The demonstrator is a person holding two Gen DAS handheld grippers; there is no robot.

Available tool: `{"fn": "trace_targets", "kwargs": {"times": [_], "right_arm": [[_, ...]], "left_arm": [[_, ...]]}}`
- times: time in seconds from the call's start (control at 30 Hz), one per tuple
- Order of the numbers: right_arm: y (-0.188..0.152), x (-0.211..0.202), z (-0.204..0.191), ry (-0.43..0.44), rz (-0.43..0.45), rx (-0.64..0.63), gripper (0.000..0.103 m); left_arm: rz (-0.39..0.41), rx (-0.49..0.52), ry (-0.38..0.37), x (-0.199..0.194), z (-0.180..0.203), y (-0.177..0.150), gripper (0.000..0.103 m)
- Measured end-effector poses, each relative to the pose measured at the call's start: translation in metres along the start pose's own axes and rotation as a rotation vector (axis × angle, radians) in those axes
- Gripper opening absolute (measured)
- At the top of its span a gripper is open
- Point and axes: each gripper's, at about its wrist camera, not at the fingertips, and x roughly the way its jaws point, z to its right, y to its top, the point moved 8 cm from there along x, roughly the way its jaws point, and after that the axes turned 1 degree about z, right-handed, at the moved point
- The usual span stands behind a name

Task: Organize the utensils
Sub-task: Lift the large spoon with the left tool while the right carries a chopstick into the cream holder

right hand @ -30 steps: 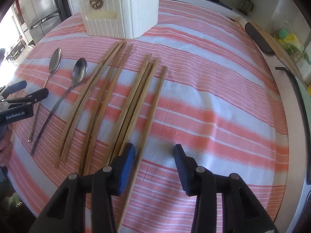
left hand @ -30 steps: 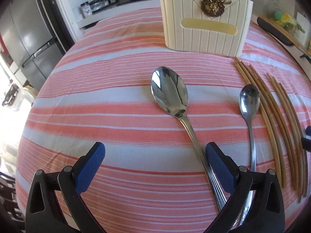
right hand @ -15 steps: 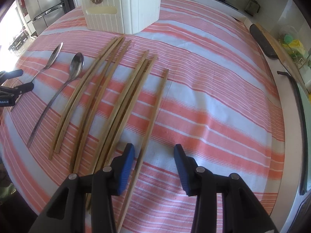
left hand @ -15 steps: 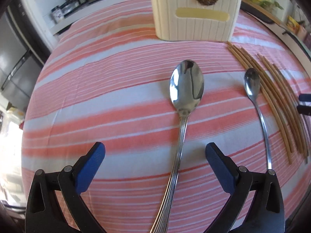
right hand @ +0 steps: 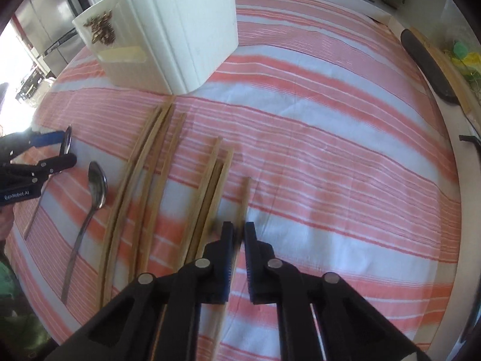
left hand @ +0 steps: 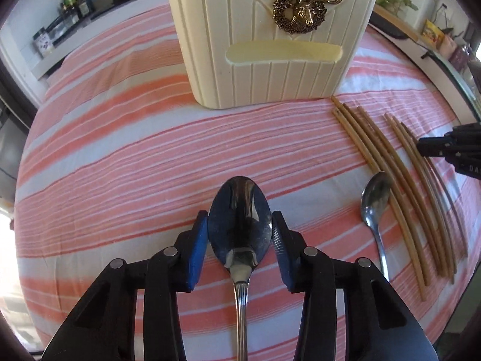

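Note:
A large steel spoon [left hand: 237,240] lies on the striped cloth. My left gripper [left hand: 240,215] is closing around its bowl, and both blue pads touch the bowl's rims. A smaller spoon [left hand: 375,195] lies to the right, beside several bamboo chopsticks [left hand: 390,180]. In the right wrist view a lone chopstick [right hand: 245,198] lies at the right of the chopstick rows [right hand: 144,186]. My right gripper [right hand: 239,231] is shut on it. The cream utensil holder [left hand: 270,69] with a gold deer emblem stands behind them all.
The red and white striped cloth [right hand: 330,156] covers the table. The table's edge curves along the right, with a dark flat object [right hand: 427,63] beyond it. Jars stand on a counter [left hand: 69,3] at the far left.
My left gripper has slid up the large spoon from handle to bowl and narrowed from wide open onto it. My right gripper has shifted over to the lone chopstick and shut on it.

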Motion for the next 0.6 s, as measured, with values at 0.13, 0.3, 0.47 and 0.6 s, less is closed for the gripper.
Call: {"fn": "trace_targets", "kwargs": {"times": [0.13,0.3,0.47,0.6], "right_arm": [[0.013,-0.014,0.009,0.046,0.050,0.073,0.005],[0.015,-0.072,0.001,0.088,0.188,0.069,0.005],[-0.014,-0.146,-0.023,0.107,0.353,0.032,0.006],[-0.030,-0.201,-0.052,0.069,0.506,-0.027,0.006]], "left_arm": [[0.039,-0.033,0.022,-0.016,-0.008,-0.005,0.041],[0.173,-0.073,0.003,-0.082,-0.012,-0.015,0.041],[0.321,-0.107,-0.019,-0.144,-0.010,-0.020,0.041],[0.429,-0.133,-0.037,-0.187,-0.003,-0.023,0.041]]}}
